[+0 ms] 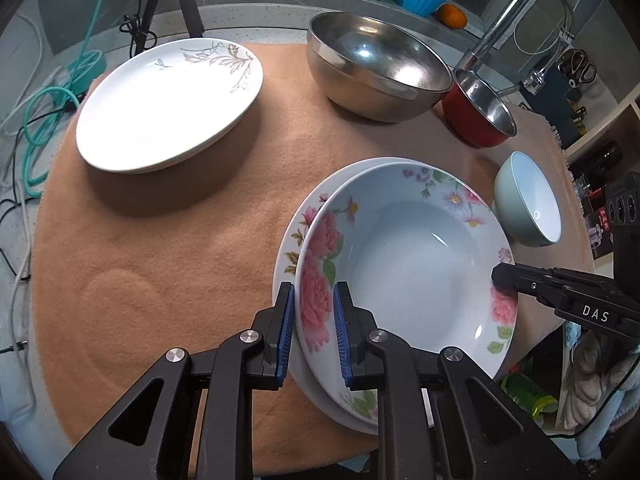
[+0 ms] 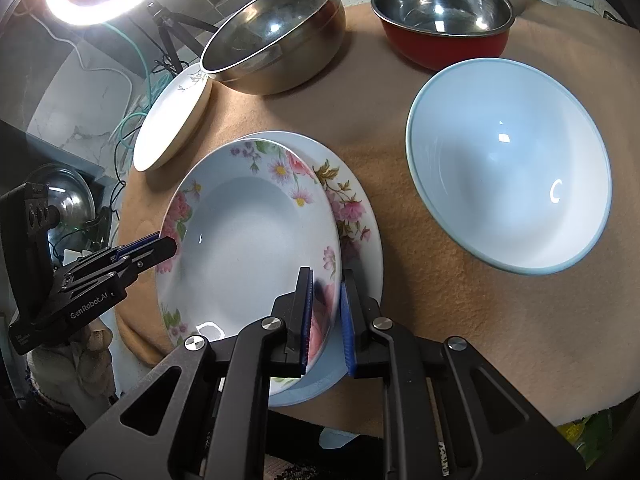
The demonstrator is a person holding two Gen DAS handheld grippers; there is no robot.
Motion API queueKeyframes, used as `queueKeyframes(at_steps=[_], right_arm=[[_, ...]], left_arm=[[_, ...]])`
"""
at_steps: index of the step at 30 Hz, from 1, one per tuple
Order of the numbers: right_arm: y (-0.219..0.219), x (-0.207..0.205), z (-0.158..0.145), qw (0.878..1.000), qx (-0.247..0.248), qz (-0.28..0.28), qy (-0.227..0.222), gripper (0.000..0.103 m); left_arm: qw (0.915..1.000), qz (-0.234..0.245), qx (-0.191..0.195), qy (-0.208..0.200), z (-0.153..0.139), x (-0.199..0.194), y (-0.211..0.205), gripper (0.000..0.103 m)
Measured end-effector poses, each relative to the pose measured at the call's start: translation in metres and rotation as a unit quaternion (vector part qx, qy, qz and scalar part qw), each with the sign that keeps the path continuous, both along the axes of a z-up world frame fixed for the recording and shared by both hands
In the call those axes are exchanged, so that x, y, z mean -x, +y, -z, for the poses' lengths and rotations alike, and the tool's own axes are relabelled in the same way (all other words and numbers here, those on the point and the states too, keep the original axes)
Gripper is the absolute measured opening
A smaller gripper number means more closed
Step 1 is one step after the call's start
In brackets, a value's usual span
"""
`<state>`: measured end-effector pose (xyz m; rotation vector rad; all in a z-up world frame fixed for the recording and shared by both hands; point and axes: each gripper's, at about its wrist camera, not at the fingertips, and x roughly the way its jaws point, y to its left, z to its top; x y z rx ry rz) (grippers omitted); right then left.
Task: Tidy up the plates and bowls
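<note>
Bare cloth (image 1: 180,248) lies left of plates; steel bowl (image 1: 376,68) crowds behind.
</note>
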<state>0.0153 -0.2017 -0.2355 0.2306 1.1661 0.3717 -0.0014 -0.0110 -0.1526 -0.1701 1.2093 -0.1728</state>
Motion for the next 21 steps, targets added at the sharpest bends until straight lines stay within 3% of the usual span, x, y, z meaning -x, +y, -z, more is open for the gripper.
queueKeyframes(at_steps=[10, 21], right_arm=[[0.005, 0.001, -0.002, 1.0, 0.02, -0.008, -0.007, 0.014], [-0.008, 0.0, -0.001, 1.0, -0.006, 0.002, 0.0, 0.014]], left_arm=[[1.0, -0.004, 0.005, -0.001, 0.0, 0.001, 0.002, 0.017], [0.9998, -0.006, 0.021, 0.001, 0.0, 0.002, 0.006, 0.017]])
